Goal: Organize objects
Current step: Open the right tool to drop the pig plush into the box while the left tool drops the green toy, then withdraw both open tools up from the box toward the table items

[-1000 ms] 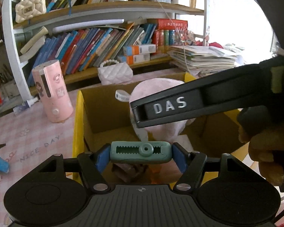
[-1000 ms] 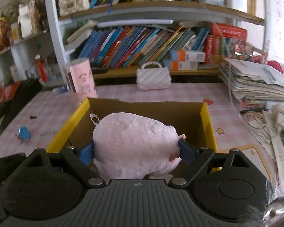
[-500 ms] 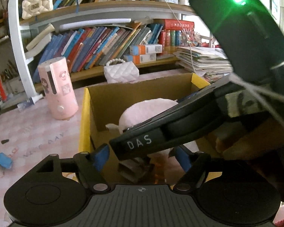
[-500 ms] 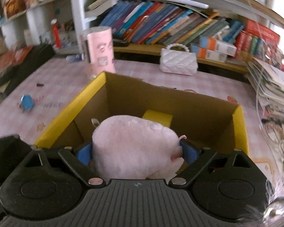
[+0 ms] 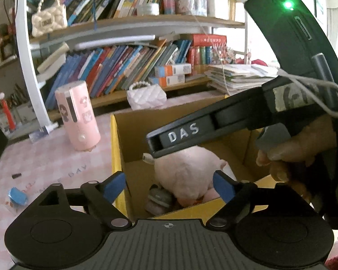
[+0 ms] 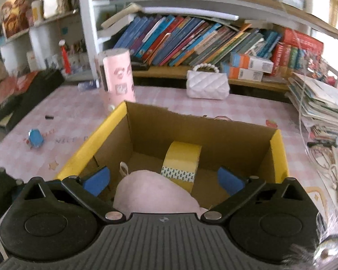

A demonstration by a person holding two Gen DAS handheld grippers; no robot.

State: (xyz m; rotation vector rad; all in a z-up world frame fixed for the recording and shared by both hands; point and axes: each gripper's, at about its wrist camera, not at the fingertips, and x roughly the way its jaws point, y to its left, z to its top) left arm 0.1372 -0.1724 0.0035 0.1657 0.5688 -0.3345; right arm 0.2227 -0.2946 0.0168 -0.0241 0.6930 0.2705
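Observation:
A cardboard box with yellow rims [image 5: 115, 148] [image 6: 90, 141] stands on the pink checked table. Inside lie a pink plush toy [image 5: 187, 175] [image 6: 155, 193], a grey-green clip-like piece [image 5: 157, 196] beside it, and a yellow tape roll [image 6: 182, 164]. My left gripper [image 5: 169, 186] hovers over the box's near edge with its jaws opening and nothing between them. My right gripper [image 6: 164, 180] hangs over the box, jaws opening; the plush lies below it, clear of both pads. In the left wrist view the right gripper's black finger marked DAS [image 5: 184, 132] crosses above the plush, with a hand [image 5: 288, 155] on its handle.
A pink cylinder [image 5: 78, 114] [image 6: 118, 76] and a white quilted handbag [image 5: 146, 95] [image 6: 207, 84] stand behind the box. A small blue object [image 5: 17, 194] [image 6: 35, 137] lies at the left. Stacked papers [image 6: 320, 108] pile at the right, with a full bookshelf behind.
The left gripper let go of the grey-green piece, which now lies in the box. The right gripper released the plush, which sank into the box. Both sets of jaws widened.

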